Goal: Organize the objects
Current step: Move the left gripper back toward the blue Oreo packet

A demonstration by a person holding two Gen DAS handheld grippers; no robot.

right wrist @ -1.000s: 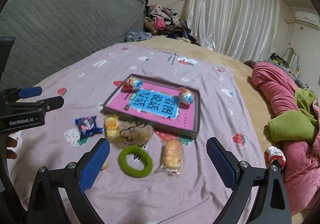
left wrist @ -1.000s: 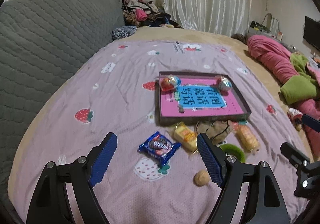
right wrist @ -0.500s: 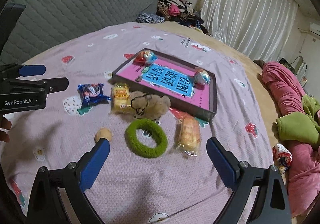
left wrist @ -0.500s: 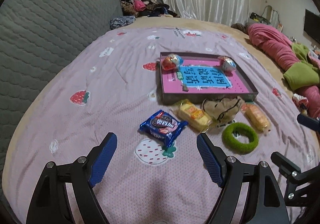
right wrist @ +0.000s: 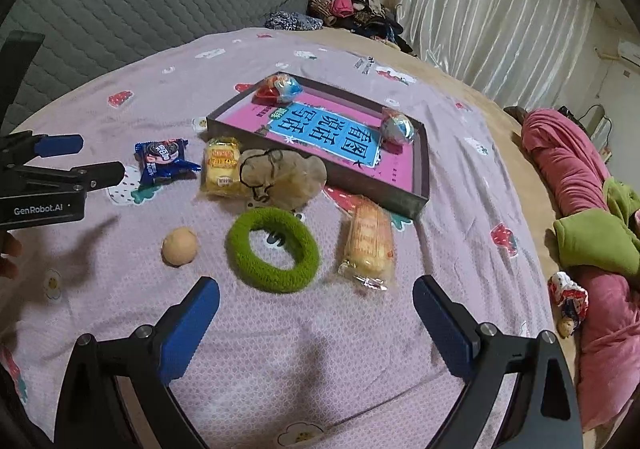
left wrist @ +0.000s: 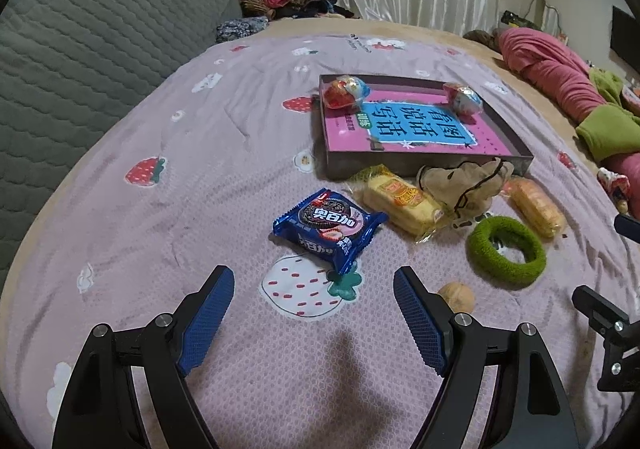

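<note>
A shallow dark box (left wrist: 520, 153) (right wrist: 424, 169) with a pink and blue sheet inside lies on the pink strawberry bedspread and holds two foil-wrapped eggs (left wrist: 344, 91) (right wrist: 396, 127). In front of it lie a blue cookie packet (left wrist: 330, 229) (right wrist: 164, 161), a yellow cake packet (left wrist: 400, 201) (right wrist: 222, 169), a tan drawstring pouch (left wrist: 460, 185) (right wrist: 284, 177), a green fuzzy ring (left wrist: 506, 249) (right wrist: 274, 249), an orange snack packet (left wrist: 536, 205) (right wrist: 368, 241) and a walnut (left wrist: 458, 297) (right wrist: 180, 245). My left gripper (left wrist: 314, 289) hovers open just short of the cookie packet. My right gripper (right wrist: 316, 301) hovers open near the green ring. Both hold nothing.
A grey quilted headboard (left wrist: 80, 49) rises at the left. Crumpled pink and green bedding (right wrist: 580, 209) lies along the right side, with a small patterned item (right wrist: 568, 297) beside it. Clothes are piled (left wrist: 276, 1) at the far end before white curtains.
Both grippers have come down toward the bedspread, so the objects look larger and nearer. Both stay open and nothing on the bed has moved.
</note>
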